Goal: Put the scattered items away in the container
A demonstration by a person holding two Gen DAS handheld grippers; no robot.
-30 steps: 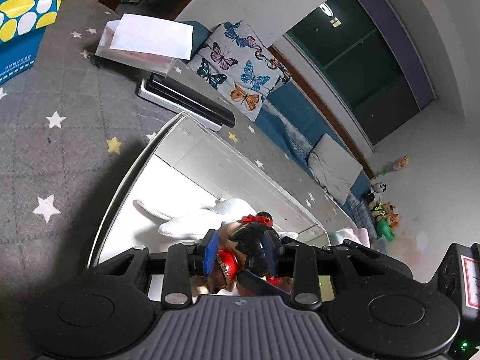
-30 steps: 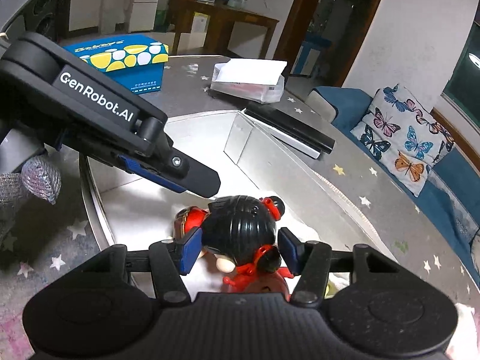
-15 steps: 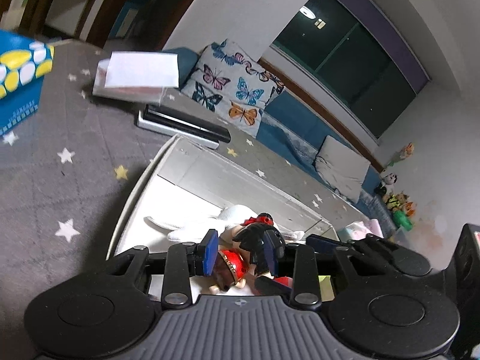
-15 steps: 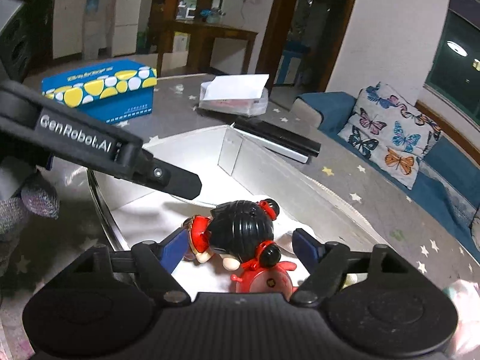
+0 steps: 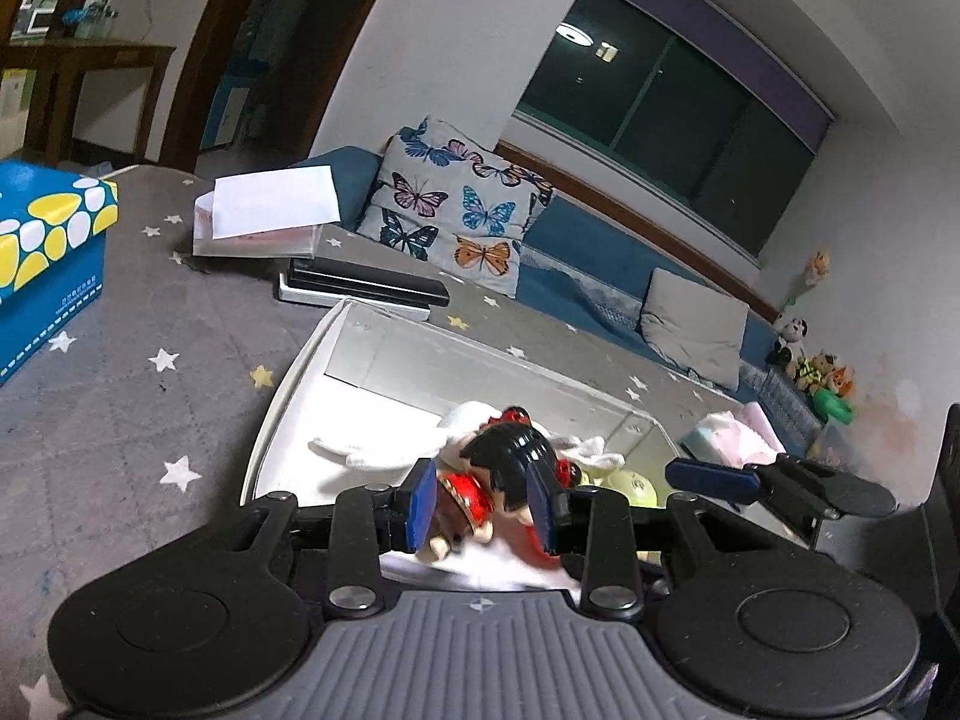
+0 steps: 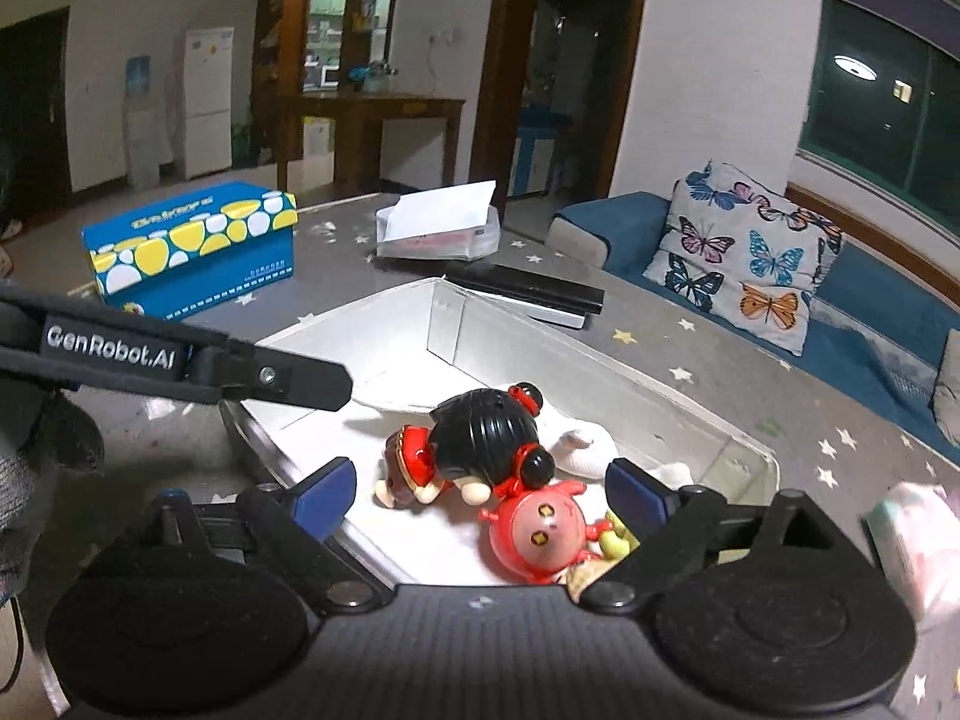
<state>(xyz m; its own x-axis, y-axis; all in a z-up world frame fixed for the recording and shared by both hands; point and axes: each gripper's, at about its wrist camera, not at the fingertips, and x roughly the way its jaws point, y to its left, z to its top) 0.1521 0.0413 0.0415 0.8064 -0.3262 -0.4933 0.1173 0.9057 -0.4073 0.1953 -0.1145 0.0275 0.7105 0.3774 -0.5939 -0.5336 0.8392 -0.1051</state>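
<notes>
Dark window (image 5: 666,114), white walls — blue sofa (image 6: 870,324), butterfly cushion (image 6: 750,264).

I'm working in somebody's home, in what looks like a living room at night: a blue sofa (image 6: 888,324) with a butterfly-print cushion (image 6: 744,270) runs under a dark window (image 5: 672,108), and small plush toys (image 5: 810,366) sit at its far end. The worktop (image 5: 120,408) wears a grey cloth dotted with stars and carries a blue tissue box (image 6: 192,246). Through the doorway I see a wooden table (image 6: 372,114) and a white fridge (image 6: 207,102).
</notes>
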